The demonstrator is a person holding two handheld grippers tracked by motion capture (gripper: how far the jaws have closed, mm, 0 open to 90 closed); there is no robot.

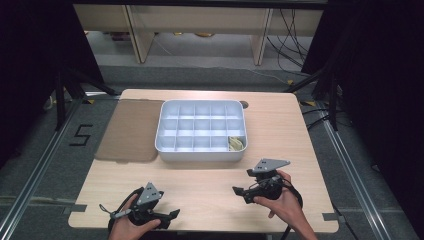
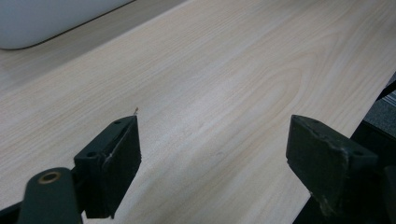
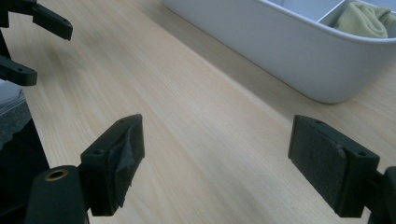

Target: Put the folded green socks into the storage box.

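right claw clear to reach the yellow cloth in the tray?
Probably yes. The right claw is open and empty over bare table, the cloth lies in the tray's near right compartment, uncovered; only the tray wall stands between them.

Light wooden table (image 1: 280, 130), grey carpeted floor (image 1: 200, 75) (cables trailing), pale wooden furniture legs (image 1: 141, 40) behind, black curtains (image 1: 30, 60) flanking

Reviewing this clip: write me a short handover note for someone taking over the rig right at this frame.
Left hand-held gripper: open, holding nothing, low over the table's near edge.
Right hand-held gripper: open, holding nothing, in front of the white divided tray.
Things: tray sits mid-table; a yellowish cloth item lies in its near right corner compartment; the other compartments look bare. A brown mat lies left of the tray.
Done: one item is in the tray.
Left: nothing loose shows on the table to pick.
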